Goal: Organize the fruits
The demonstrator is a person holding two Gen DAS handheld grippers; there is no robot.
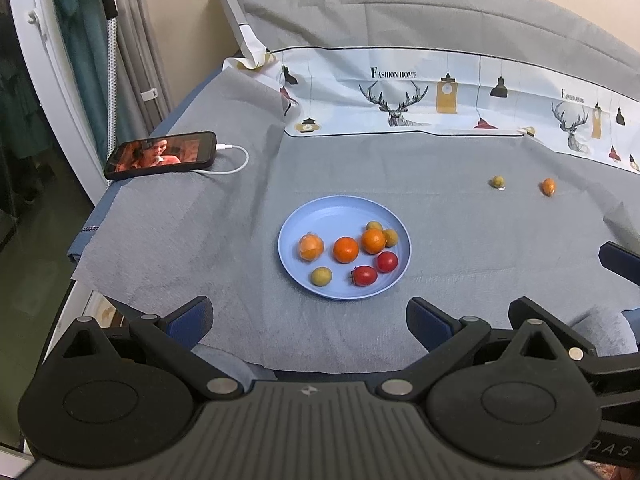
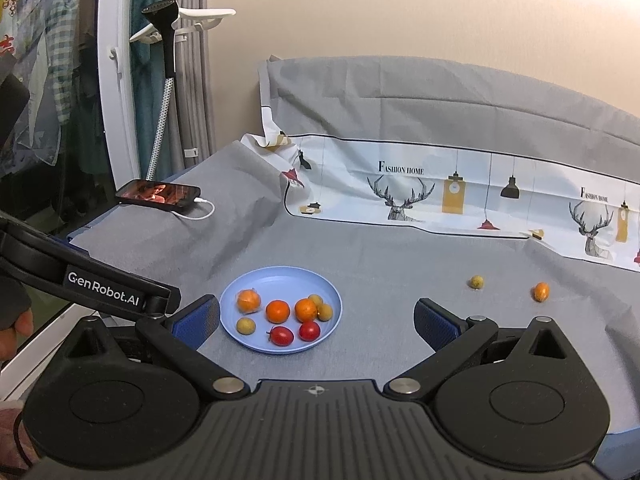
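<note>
Fruits mostly sit gathered already on the round pale-blue plastic plate (image 1: 296, 220) in the middle of the grey-cloth-covered tabletop (image 1: 200, 240): three orange citrus fruits, one of them apparently wrapped in clear film (image 1: 311, 247), two glossy red cherry tomatoes (image 1: 387, 261), and three small yellow-green round fruits (image 1: 321, 276). Two pieces remain loose on the cloth, well apart from the plate toward the far right: a small yellow-green round fruit (image 2: 476, 281) and, beside it, a small orange oval fruit (image 2: 541, 291). By my judgement the task is largely done, with those two stragglers still to be collected. The left gripper (image 1: 310, 320) and the right gripper (image 2: 317, 318) both hover near the plate's near edge with their blue-padded fingers (image 2: 200, 316) spread wide and holding nothing. All the fruit looks whole, smooth and small enough to roll easily.
</note>
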